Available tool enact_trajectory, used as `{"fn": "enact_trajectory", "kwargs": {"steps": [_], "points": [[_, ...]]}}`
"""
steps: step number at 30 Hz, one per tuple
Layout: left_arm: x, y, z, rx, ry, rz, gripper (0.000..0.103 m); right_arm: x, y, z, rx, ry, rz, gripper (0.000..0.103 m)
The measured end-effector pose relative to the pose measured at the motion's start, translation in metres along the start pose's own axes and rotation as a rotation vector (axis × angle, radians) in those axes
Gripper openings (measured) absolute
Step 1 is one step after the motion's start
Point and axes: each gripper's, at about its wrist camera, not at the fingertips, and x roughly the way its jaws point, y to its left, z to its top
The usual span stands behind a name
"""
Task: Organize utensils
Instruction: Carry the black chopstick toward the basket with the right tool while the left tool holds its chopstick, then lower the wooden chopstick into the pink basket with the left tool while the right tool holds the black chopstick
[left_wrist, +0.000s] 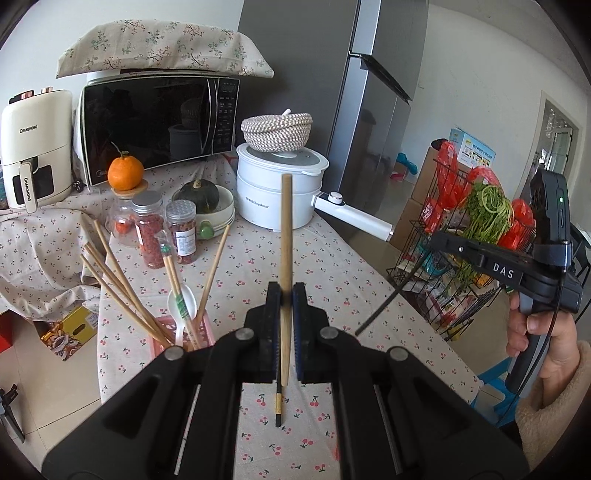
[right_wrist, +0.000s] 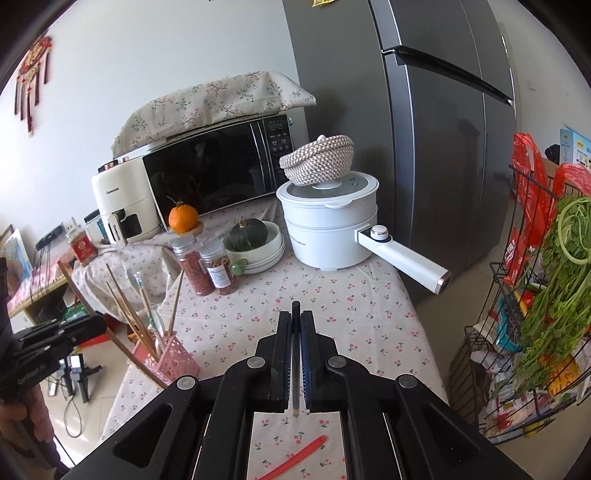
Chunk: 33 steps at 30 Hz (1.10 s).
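Note:
In the left wrist view my left gripper (left_wrist: 286, 291) is shut on a wooden chopstick (left_wrist: 286, 229) that stands upright between its pads. Below it a black chopstick with a gold band (left_wrist: 279, 408) lies on the cherry-print tablecloth (left_wrist: 332, 266). A pink holder (left_wrist: 205, 330) at the left holds several wooden chopsticks and a white spoon (left_wrist: 183, 302). In the right wrist view my right gripper (right_wrist: 295, 319) is shut on a thin black chopstick (right_wrist: 295, 308), above the cloth. The pink holder (right_wrist: 177, 360) is to its left, and a red stick (right_wrist: 295, 454) lies on the cloth below.
A microwave (left_wrist: 155, 122), an air fryer (left_wrist: 35, 155), a white electric pot (left_wrist: 277, 192) under a woven basket (left_wrist: 277, 127), spice jars (left_wrist: 149, 229), an orange (left_wrist: 125, 171) and a squash in a bowl (left_wrist: 201, 197) crowd the table's back. A fridge (right_wrist: 443, 147) and a wire rack of greens (right_wrist: 546, 295) stand at the right.

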Motion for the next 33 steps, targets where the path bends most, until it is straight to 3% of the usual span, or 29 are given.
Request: {"fn": "enact_trajectory", "kwargs": {"steps": [6,9,21,30,33], "points": [[-0.036,0.024,0.022,-0.05,-0.132,0.043,0.007,-0.024,0.017,0.008,-0.01,-0.024,0.051,0.005],[-0.04,0.037,0.025,-0.072,-0.154,0.07,0.007,-0.034,0.025,0.013,-0.008,-0.045,0.08,0.005],[-0.018,0.08,0.012,-0.163,-0.092,0.161,0.007,-0.04,0.076,0.044,-0.007,-0.106,0.191,0.005],[0.023,0.101,-0.011,-0.231,-0.011,0.138,0.007,-0.027,0.116,0.064,0.008,-0.14,0.242,0.004],[0.028,0.109,-0.013,-0.254,0.021,0.157,0.012,-0.019,0.127,0.066,0.015,-0.14,0.251,0.004]]}}
